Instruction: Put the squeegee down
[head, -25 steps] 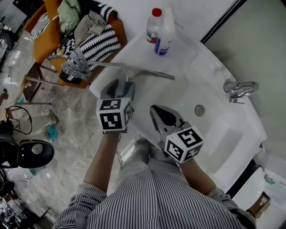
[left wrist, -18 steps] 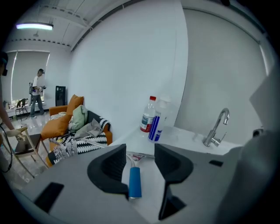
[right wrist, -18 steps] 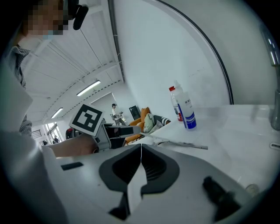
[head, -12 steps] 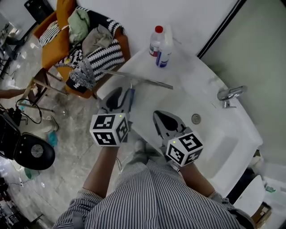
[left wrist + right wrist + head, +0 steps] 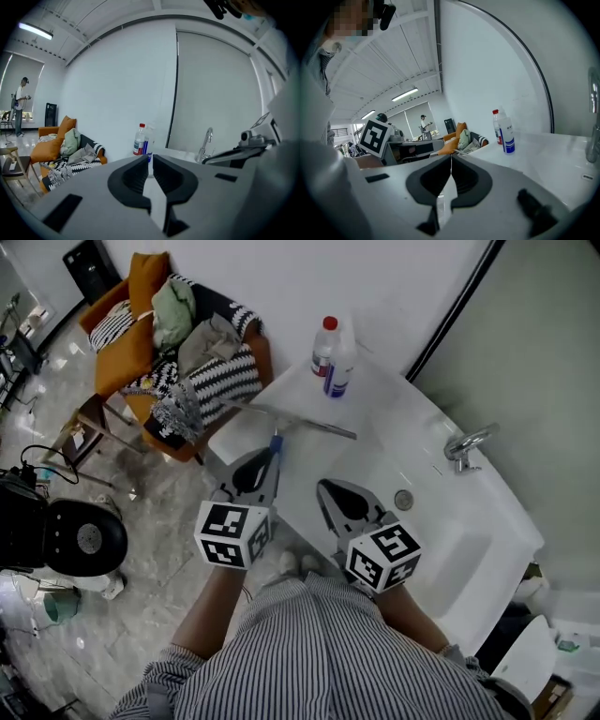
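Note:
The squeegee (image 5: 289,417), a long metal blade with a short blue handle, lies flat on the white sink counter (image 5: 309,460) in the head view. No gripper touches it. My left gripper (image 5: 270,461) hovers just short of the blue handle; its jaws have just been closing and now stand together with nothing between them. In its own view the left gripper (image 5: 150,159) holds nothing. My right gripper (image 5: 324,487) is raised over the counter's front edge, shut and empty, as the right gripper (image 5: 450,158) also shows in its own view.
A red-capped bottle (image 5: 324,341) and a white bottle (image 5: 342,360) stand at the counter's back corner. The faucet (image 5: 464,444) and drain (image 5: 403,500) lie to the right. A chair piled with clothes (image 5: 183,343) stands left of the sink, and a black stool (image 5: 80,538) on the floor.
My left gripper has pulled back and up from the squeegee's handle and its jaws have closed. The squeegee stays on the counter. The right gripper has risen slightly.

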A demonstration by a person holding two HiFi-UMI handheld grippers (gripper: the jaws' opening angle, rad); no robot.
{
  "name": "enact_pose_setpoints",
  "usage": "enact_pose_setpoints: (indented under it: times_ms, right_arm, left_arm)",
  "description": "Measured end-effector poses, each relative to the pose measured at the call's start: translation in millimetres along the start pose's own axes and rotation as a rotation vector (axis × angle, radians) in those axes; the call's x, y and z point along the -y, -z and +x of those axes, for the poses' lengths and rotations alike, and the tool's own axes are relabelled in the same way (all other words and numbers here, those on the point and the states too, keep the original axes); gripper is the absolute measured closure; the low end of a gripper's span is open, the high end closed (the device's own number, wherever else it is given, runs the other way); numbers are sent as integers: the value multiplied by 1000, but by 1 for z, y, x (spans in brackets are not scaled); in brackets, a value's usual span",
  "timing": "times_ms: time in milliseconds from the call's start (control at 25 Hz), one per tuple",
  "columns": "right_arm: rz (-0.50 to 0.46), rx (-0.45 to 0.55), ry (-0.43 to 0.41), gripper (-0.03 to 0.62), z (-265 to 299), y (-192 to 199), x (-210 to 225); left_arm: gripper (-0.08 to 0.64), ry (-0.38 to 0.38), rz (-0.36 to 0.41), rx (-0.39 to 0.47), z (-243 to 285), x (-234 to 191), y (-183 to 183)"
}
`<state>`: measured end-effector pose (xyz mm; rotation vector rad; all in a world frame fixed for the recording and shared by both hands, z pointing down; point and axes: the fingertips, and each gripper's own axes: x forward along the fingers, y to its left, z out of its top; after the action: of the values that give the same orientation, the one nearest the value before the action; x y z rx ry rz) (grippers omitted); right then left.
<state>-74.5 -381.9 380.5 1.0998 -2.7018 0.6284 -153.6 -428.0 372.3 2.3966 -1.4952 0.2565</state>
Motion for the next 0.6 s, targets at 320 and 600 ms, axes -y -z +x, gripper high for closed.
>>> enact_pose_setpoints:
  times_ms: [320, 600]
  right_arm:
    - [-9, 29, 19, 575, -9, -5, -9]
    - [-29, 59, -3, 575, -9, -12, -19]
  left_arm:
    - [529, 44, -50, 84, -22, 17, -11]
    - [532, 19, -112, 146, -38, 23, -14]
